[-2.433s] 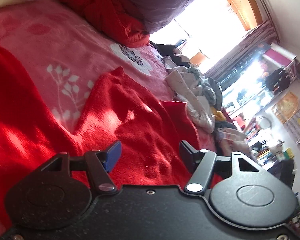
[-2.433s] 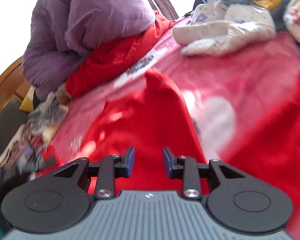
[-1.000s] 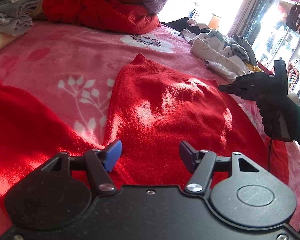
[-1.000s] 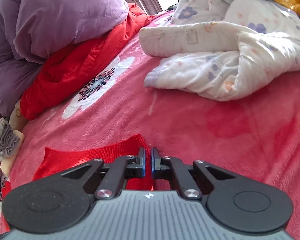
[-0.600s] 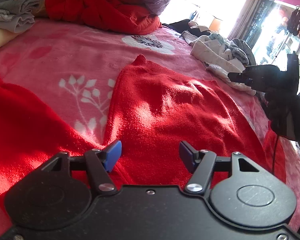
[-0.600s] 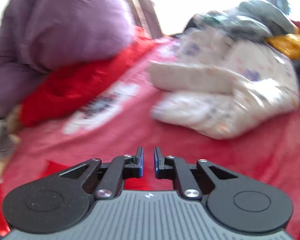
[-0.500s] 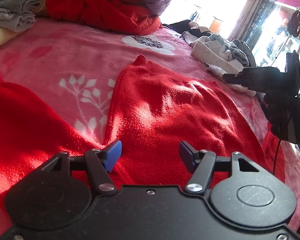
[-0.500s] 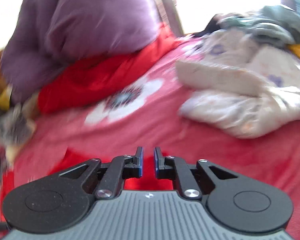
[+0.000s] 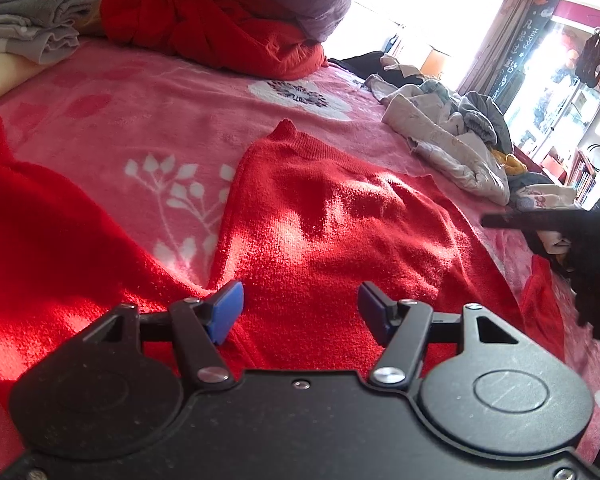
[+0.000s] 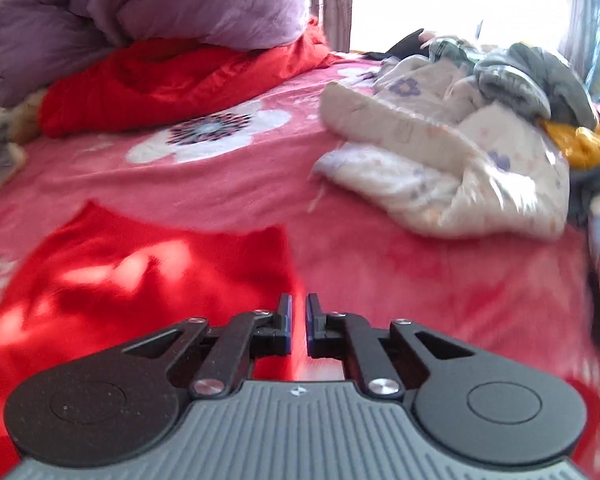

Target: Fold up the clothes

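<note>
A red knitted garment lies spread on the pink floral blanket. My left gripper is open and empty, low over the garment's near part. The right gripper has its jaws almost together with a narrow gap, over the garment's right edge; no cloth shows between the fingers. The right gripper also shows in the left wrist view at the garment's right side.
A pile of unfolded white, grey and yellow clothes lies on the right. A red and purple duvet is heaped at the back. Folded grey clothes are stacked at the back left. Shelves and a window stand beyond the bed.
The right gripper has drawn back and lower, from the white clothes pile to the red garment's right edge. The left gripper has stayed open and still.
</note>
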### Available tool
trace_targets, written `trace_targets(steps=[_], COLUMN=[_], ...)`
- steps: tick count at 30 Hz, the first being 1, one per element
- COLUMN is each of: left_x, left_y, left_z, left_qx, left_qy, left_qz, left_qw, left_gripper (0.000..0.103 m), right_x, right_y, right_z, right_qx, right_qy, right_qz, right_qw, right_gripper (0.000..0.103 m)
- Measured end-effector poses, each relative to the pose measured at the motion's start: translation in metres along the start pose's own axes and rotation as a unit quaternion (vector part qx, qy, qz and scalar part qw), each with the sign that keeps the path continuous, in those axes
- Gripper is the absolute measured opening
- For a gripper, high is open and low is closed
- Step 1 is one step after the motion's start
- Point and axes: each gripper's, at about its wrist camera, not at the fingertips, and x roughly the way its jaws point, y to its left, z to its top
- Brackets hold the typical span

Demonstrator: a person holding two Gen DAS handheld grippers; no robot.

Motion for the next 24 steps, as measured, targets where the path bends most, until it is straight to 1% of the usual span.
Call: trace_targets(steps=[1, 2, 4, 6, 7, 8, 10, 11, 13, 14, 16, 19, 20, 21, 22, 23, 24], left_x=[-0.004, -0.007, -0.019, -0.032, -0.038, -0.043, -0.051, -0.056, -0.064, -0.069, -0.076, -0.073, -0.074, -0.075, -0.077, -0.079, -0.083], left_y=[-0.004, -0.008, -0.024, -0.043, -0.054, -0.064, -0.083, -0.088, -0.1, -0.103, -0.108, -0.116, -0.119, -0.123, -0.122, -0.122, -0.119], left_z=[-0.001, -0.003, -0.008, -0.017, -0.025, -0.033, -0.051, -0.06, -0.078, -0.087, -0.106, -0.137, -0.139, -0.14, -0.137, -0.134, -0.13], left_qx=[0.011, 0.023, 0.065, 0.115, 0.149, 0.182, 0.244, 0.263, 0.3, 0.317, 0.344, 0.408, 0.418, 0.427, 0.417, 0.406, 0.388], left_qy=[-0.003, -0.007, -0.018, -0.022, -0.02, -0.016, 0.0, 0.007, 0.021, 0.027, 0.046, 0.067, 0.066, 0.065, 0.062, 0.059, 0.052], left_qz=[0.002, 0.004, 0.006, 0.002, 0.003, 0.01, 0.023, 0.024, 0.026, 0.026, 0.025, 0.052, 0.06, 0.067, 0.064, 0.06, 0.055], left_qw=[0.9999, 0.9997, 0.9977, 0.9931, 0.9887, 0.9832, 0.9696, 0.9645, 0.9535, 0.9478, 0.9374, 0.9089, 0.9041, 0.8993, 0.9046, 0.9102, 0.9185], left_gripper=[0.06, 0.056, 0.052, 0.051, 0.045, 0.039, 0.032, 0.027, 0.023, 0.023, 0.023, 0.022, 0.022, 0.022, 0.022, 0.022, 0.022], right_x=[-0.013, -0.027, -0.056, -0.083, -0.094, -0.103, -0.114, -0.118, -0.125, -0.131, -0.131, -0.129, -0.132, -0.135, -0.139, -0.145, -0.15], right_y=[0.006, 0.016, 0.038, 0.063, 0.076, 0.089, 0.11, 0.118, 0.13, 0.136, 0.145, 0.16, 0.165, 0.169, 0.172, 0.171, 0.169], right_z=[-0.008, -0.019, -0.042, -0.07, -0.084, -0.098, -0.123, -0.133, -0.149, -0.156, -0.174, -0.2, -0.209, -0.21, -0.211, -0.208, -0.205], right_qx=[-0.01, -0.03, -0.067, -0.1, -0.116, -0.132, -0.159, -0.166, -0.168, -0.168, -0.185, -0.211, -0.225, -0.231, -0.235, -0.223, -0.209], right_qy=[0.001, 0.002, 0.0, -0.006, -0.006, -0.004, -0.002, 0.001, -0.002, -0.006, 0.01, 0.036, 0.021, 0.018, 0.015, 0.004, -0.007], right_qz=[0.012, 0.022, 0.046, 0.072, 0.078, 0.082, 0.084, 0.084, 0.086, 0.088, 0.085, 0.079, 0.068, 0.063, 0.058, 0.066, 0.075], right_qw=[1.0, 0.999, 0.997, 0.992, 0.99, 0.988, 0.984, 0.983, 0.982, 0.982, 0.979, 0.974, 0.972, 0.971, 0.97, 0.973, 0.975], right_gripper=[0.01, 0.01, 0.011, 0.014, 0.014, 0.014, 0.014, 0.014, 0.014, 0.014, 0.014, 0.014, 0.016, 0.017, 0.016, 0.016, 0.016])
